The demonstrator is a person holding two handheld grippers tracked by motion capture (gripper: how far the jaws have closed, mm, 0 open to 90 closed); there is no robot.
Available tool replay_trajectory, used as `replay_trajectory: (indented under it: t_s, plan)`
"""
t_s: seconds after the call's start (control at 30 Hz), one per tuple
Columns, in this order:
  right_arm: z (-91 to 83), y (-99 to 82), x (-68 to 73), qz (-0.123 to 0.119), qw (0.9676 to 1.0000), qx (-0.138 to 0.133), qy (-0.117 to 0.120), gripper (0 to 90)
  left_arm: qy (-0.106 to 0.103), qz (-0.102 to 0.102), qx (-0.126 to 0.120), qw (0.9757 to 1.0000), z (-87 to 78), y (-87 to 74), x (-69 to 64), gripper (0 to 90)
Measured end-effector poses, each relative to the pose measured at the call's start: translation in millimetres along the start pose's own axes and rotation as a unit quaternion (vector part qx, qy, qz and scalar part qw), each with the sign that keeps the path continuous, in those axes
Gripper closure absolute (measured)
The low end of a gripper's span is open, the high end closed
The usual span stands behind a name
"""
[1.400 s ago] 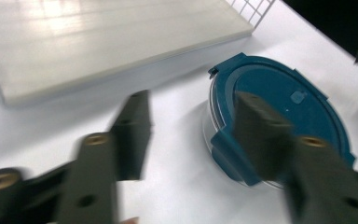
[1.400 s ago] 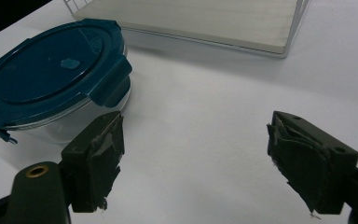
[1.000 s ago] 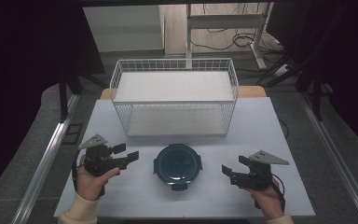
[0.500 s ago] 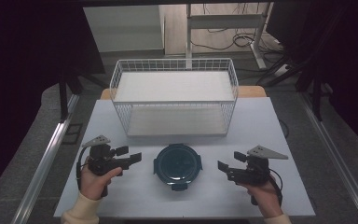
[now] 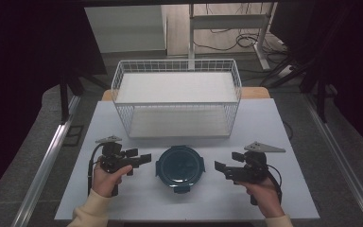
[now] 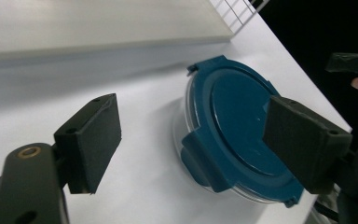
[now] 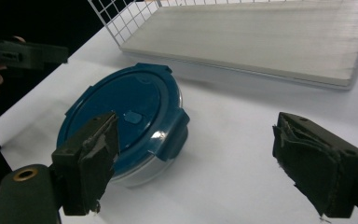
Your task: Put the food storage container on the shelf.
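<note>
1. Round container (image 5: 180, 166): clear, glossy body under a smooth dark-teal plastic lid (image 7: 121, 114) with a soft sheen.
2. White wire basket (image 5: 176, 71): thin coated metal mesh, holding a matt off-white flat board (image 7: 261, 37).
3. White table top (image 5: 274, 127): smooth, matt.
4. Right gripper (image 7: 205, 163): black, rough, frayed pads (image 7: 93, 158).
5. Left gripper (image 6: 200, 140): matt black pads (image 6: 95, 135), smoother, cleaner-edged.

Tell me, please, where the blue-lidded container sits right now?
In the high view, the blue-lidded container sits mid-table near the front, between the left tool and right tool, just before the wire basket.
</note>
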State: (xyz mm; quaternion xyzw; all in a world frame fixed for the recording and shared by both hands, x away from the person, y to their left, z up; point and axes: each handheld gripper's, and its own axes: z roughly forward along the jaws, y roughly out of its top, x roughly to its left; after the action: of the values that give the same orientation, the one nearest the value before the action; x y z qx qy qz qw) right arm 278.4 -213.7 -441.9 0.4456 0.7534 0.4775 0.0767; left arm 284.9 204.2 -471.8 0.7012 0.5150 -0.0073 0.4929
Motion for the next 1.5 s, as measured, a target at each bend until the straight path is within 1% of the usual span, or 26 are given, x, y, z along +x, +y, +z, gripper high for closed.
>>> replay_trajectory:
  t_s: [0.03,0.1,0.17,0.2,0.27,0.3,0.33,0.37,0.47,0.5,0.6,0.67,0.77,0.9,0.93,0.97,1.0,1.03,1.1,1.17,1.33,1.37,1.4,1.43,1.47,1.5]
  plan:
    - [2.5,0.4,1.4,0.002,1.0,0.001,0.003,13.5,-0.003,-0.006,0.003,1.0,0.5,-0.1,0.4,17.7]
    - [5.5,0.7,3.3,0.003,1.0,0.003,0.006,13.1,0.0,-0.005,0.002,1.0,-1.0,-0.4,-0.3,17.5]
    - [14.5,-0.1,9.2,0.003,0.9998,0.015,0.014,12.6,-0.006,-0.009,0.001,0.9999,-3.9,-0.8,-1.4,16.5]
    - [14.5,-0.1,9.2,0.003,0.9998,0.015,0.014,12.6,-0.009,-0.012,-0.001,0.9999,-5.3,-0.9,-2.3,16.5]
    - [20.7,-2.0,10.9,0.015,0.9992,0.028,0.023,12.4,-0.021,-0.018,0.004,0.9996,-5.8,-0.4,-4.6,14.4]
    - [22.4,-3.9,10.6,0.026,0.9989,0.028,0.027,12.4,-0.028,-0.022,0.006,0.9994,-4.7,-0.2,-5.6,13.6]
    - [22.4,-3.9,10.6,0.026,0.9989,0.028,0.027,12.4,-0.031,-0.024,0.008,0.9992,-3.6,0.0,-6.0,13.6]
    - [22.4,-5.3,10.0,0.035,0.9984,0.028,0.034,12.4,-0.037,-0.026,0.015,0.9989,1.1,0.8,-6.2,13.2]
    - [21.5,-5.3,9.1,0.037,0.9982,0.027,0.038,12.4,-0.039,-0.029,0.019,0.9987,3.8,1.5,-4.1,12.8]
    - [21.4,-4.8,8.2,0.04,0.998,0.024,0.041,12.5,-0.037,-0.034,0.018,0.9986,4.5,1.6,-2.9,12.8]
    - [27.8,-4.3,6.3,0.054,0.997,0.028,0.047,12.6,-0.033,-0.028,0.025,0.9988,4.8,-0.2,-1.6,12.3]
    - [35.3,-5.5,7.7,0.049,0.9968,0.04,0.048,12.6,-0.029,-0.022,0.03,0.9989,3.7,-1.9,-1.0,11.1]
    - [47.1,-7.9,12.7,0.046,0.9963,0.054,0.049,12.6,-0.039,-0.028,0.029,0.9984,2.4,-3.2,0.9,11.2]
    - [51.5,-11.2,15.2,0.042,0.9962,0.062,0.045,12.6,-0.039,-0.023,0.041,0.9981,8.6,-7.4,-0.7,11.3]
    - [53.4,-13.5,14.8,0.046,0.9958,0.064,0.046,12.6,-0.04,-0.021,0.048,0.9979,12.3,-9.4,-1.3,12.2]
    - [54.2,-13.8,14.0,0.049,0.9955,0.065,0.048,12.6,-0.061,-0.031,0.063,0.9956,20.2,-14.4,0.0,12.4]
    - [54.2,-13.8,14.0,0.049,0.9955,0.065,0.048,12.6,-0.061,-0.031,0.063,0.9956,20.2,-14.4,0.0,12.4]
    - [54.5,-13.6,13.6,0.055,0.995,0.064,0.052,12.6,-0.068,-0.035,0.071,0.9946,23.1,-16.8,0.9,12.4]
    - [54.1,-11.3,14.1,0.059,0.9947,0.061,0.059,12.6,-0.062,-0.032,0.068,0.9953,25.0,-18.6,0.7,12.5]
    - [54.9,-10.7,13.9,0.059,0.9945,0.061,0.062,12.6,-0.062,-0.033,0.067,0.9952,26.2,-19.0,0.5,12.4]
    - [67.4,-11.8,10.1,0.07,0.993,0.074,0.06,12.5,-0.07,-0.034,0.083,0.9936,34.8,-22.1,-0.4,11.7]
    - [73.0,-12.6,8.0,0.082,0.9913,0.08,0.065,12.5,-0.078,-0.042,0.081,0.9928,36.9,-23.2,-0.7,11.9]
    - [73.0,-12.6,8.0,0.082,0.9913,0.08,0.065,12.5,-0.078,-0.042,0.081,0.9928,36.9,-23.2,-0.7,12.0]
    - [78.4,-13.4,6.8,0.087,0.9899,0.088,0.069,12.2,-0.087,-0.051,0.082,0.9915,39.8,-23.9,-0.6,12.1]
    - [78.4,-13.4,6.8,0.087,0.9899,0.088,0.069,12.2,-0.087,-0.051,0.082,0.9915,39.8,-23.9,-0.6,12.2]
    - [80.2,-13.8,6.4,0.089,0.9894,0.091,0.07,11.9,-0.1,-0.062,0.08,0.9898,42.3,-24.5,-0.1,12.2]
